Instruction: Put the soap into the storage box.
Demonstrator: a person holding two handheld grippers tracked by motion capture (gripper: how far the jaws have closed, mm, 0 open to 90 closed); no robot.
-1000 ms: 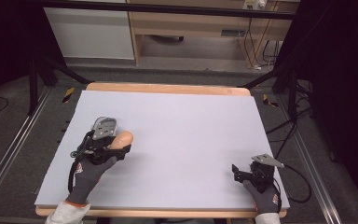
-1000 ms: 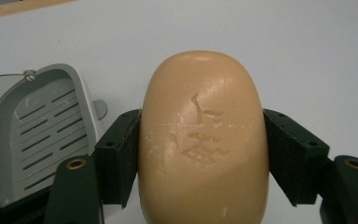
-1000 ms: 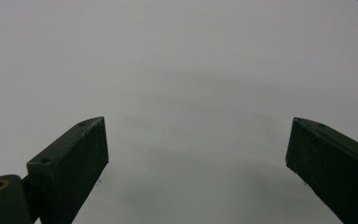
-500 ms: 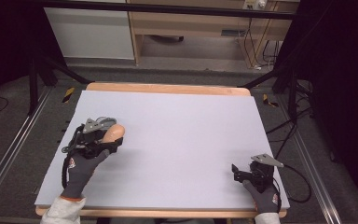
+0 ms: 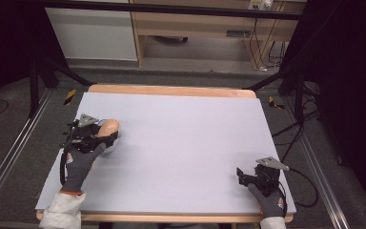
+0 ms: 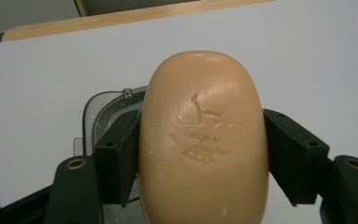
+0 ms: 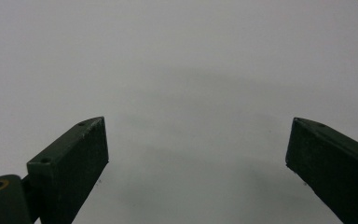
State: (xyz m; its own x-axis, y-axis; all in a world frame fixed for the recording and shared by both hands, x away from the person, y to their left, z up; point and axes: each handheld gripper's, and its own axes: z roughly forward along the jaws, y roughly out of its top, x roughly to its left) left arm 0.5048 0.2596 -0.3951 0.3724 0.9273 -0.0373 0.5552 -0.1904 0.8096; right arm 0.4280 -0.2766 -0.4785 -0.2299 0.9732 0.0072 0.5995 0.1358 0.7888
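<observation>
Over at nine o'clock on the table (image 5: 181, 143), the left gripper (image 6: 200, 154) clamps a tan soap bar (image 6: 203, 140) above a clear dish (image 6: 103, 114); at five o'clock the right gripper (image 7: 196, 158) rests, jaws spread, holding nothing

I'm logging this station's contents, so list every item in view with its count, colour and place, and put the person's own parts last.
Soap bar: one, tan, clamped between the left gripper's jaws near the table's left edge.
Dish: one, clear grey, on the table under the soap.
Table: one, white top with wooden rim, centre.
Cabinet: one, white, beyond the table.
Left gripper: one, black, at the table's left.
Right gripper: one, black, jaws apart, near right corner.
Gloved hands: two, grey, one on each gripper.
</observation>
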